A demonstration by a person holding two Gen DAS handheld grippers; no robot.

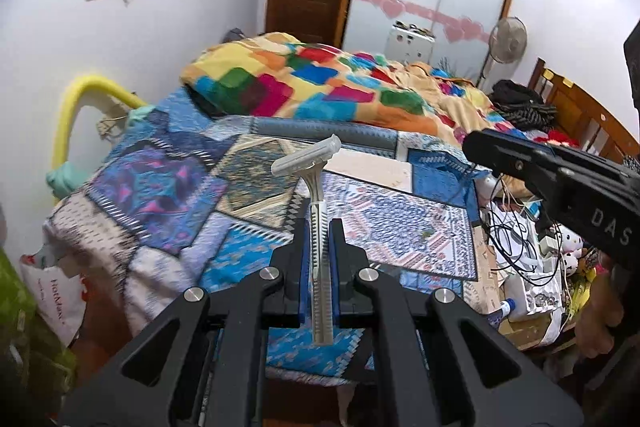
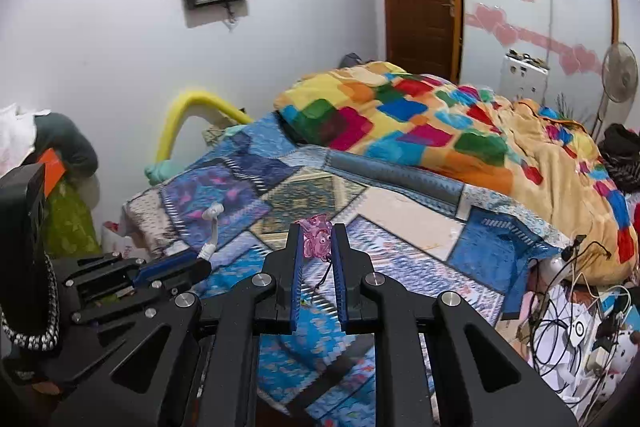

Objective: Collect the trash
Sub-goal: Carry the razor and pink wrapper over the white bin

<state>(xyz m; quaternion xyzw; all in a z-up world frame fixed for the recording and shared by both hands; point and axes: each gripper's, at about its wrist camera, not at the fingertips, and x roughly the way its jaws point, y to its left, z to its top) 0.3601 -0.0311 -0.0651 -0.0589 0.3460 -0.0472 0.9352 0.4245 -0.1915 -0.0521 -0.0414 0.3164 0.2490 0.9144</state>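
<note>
My left gripper [image 1: 319, 227] is shut on a white disposable razor [image 1: 318, 195], handle between the fingers, capped head pointing up, held above the patchwork bedspread [image 1: 168, 187]. The razor also shows in the right wrist view [image 2: 211, 227], sticking out of the left gripper [image 2: 200, 261]. My right gripper [image 2: 317, 231] is shut on a small pink translucent plastic piece [image 2: 316, 235] with a dark string hanging below it. The right gripper's black body shows in the left wrist view [image 1: 560, 183] at the right.
A bed with a colourful checked blanket [image 1: 328, 83] fills the middle. A cluttered side table with cables and papers [image 1: 524, 251] stands at the right. A white plastic bag [image 1: 56, 287] and green fabric [image 1: 16, 307] lie at the lower left. A yellow foam tube [image 2: 180, 123] arches by the wall.
</note>
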